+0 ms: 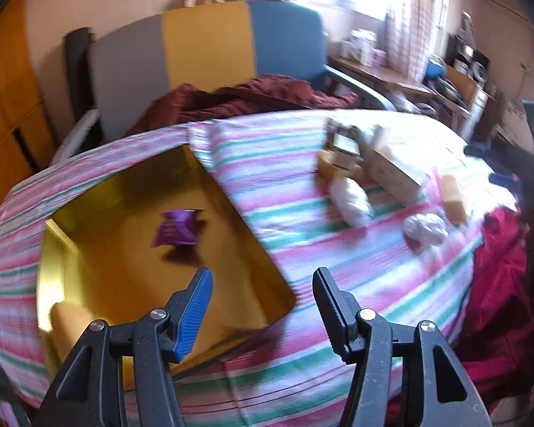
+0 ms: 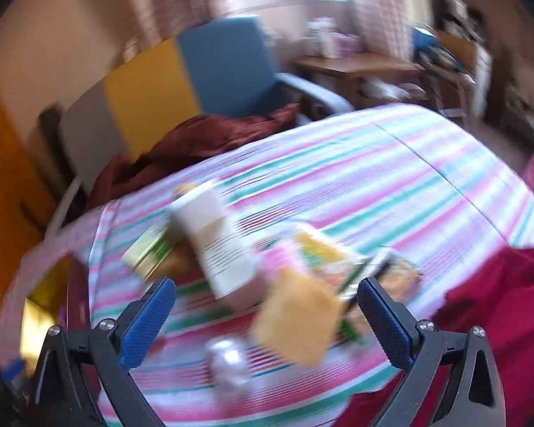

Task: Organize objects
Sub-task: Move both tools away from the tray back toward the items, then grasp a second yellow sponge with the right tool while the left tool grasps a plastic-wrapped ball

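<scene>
The left tool point(image 1: 263, 306) is hovering with its jaws apart and nothing between them, above the near corner of a gold box point(image 1: 99, 284) sunk into the striped surface point(image 1: 302, 338), where a purple packet point(image 1: 179, 227) is lying. The right tool point(image 2: 267, 306) is gaping wide and empty over blurred snacks: a yellow packet point(image 2: 299, 323), a white carton point(image 2: 213, 238) and a clear wrapped lump point(image 2: 228, 359).

A pink, green and white striped cloth point(image 1: 338, 249) is noted. A purple packet point(image 1: 179, 228) is seen in a gold-yellow box point(image 1: 131, 277). Blue pads point(image 2: 147, 323) are observed.
</scene>
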Demonstrator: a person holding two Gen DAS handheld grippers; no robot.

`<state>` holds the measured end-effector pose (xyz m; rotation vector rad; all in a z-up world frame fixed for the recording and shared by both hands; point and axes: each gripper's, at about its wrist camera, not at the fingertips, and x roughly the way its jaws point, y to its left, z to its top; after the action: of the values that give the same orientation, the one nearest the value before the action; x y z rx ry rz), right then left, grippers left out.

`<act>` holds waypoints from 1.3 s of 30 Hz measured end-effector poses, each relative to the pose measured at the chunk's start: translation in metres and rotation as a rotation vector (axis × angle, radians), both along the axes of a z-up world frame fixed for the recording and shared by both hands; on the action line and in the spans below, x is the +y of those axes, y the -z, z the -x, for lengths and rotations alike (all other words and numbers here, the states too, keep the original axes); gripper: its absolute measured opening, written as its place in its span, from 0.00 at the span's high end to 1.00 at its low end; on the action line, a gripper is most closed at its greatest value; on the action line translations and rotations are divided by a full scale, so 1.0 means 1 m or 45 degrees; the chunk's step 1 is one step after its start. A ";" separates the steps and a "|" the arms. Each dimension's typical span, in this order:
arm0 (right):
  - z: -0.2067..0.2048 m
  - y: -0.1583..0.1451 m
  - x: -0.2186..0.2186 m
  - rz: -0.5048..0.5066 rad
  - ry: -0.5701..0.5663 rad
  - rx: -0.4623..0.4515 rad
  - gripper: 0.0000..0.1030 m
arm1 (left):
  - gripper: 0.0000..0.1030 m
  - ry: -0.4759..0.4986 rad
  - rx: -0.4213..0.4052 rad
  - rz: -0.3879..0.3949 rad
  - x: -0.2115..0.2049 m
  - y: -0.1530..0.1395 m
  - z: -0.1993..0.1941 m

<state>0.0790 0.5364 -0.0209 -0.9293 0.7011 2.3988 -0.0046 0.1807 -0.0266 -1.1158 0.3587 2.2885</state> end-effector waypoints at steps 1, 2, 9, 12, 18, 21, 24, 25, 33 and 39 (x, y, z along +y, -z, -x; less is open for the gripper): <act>-0.006 0.003 0.013 0.032 0.041 0.012 0.00 | 0.43 0.028 -0.007 0.002 0.007 0.001 -0.001; -0.006 0.003 0.013 0.032 0.041 0.012 0.00 | 0.43 0.051 -0.012 0.004 0.012 0.003 -0.001; -0.006 0.017 0.041 0.176 0.046 0.017 0.00 | 0.42 0.260 -0.114 -0.013 0.061 0.016 -0.009; 0.000 0.021 0.043 0.186 0.024 -0.001 0.01 | 0.43 0.316 -0.145 0.002 0.080 0.024 -0.012; 0.024 0.043 0.037 0.248 -0.095 -0.125 0.01 | 0.43 0.372 -0.170 0.030 0.105 0.033 -0.014; 0.031 0.052 0.030 0.218 -0.125 -0.210 0.04 | 0.43 0.389 -0.192 0.014 0.111 0.037 -0.014; 0.035 0.056 0.016 0.194 -0.229 -0.266 0.37 | 0.43 0.398 -0.209 0.022 0.114 0.042 -0.013; 0.034 0.053 0.004 0.164 -0.296 -0.263 0.40 | 0.43 0.397 -0.216 0.023 0.114 0.044 -0.013; 0.021 0.019 -0.012 0.103 -0.445 -0.058 0.45 | 0.43 0.399 -0.273 -0.119 0.110 0.034 0.002; 0.013 0.000 -0.006 0.007 -0.354 0.015 0.45 | 0.43 0.319 -0.343 -0.189 0.109 0.033 0.025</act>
<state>0.0656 0.5302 -0.0213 -1.0771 0.6171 2.6457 -0.0295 0.2900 -0.0594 -1.2102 0.2052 1.8868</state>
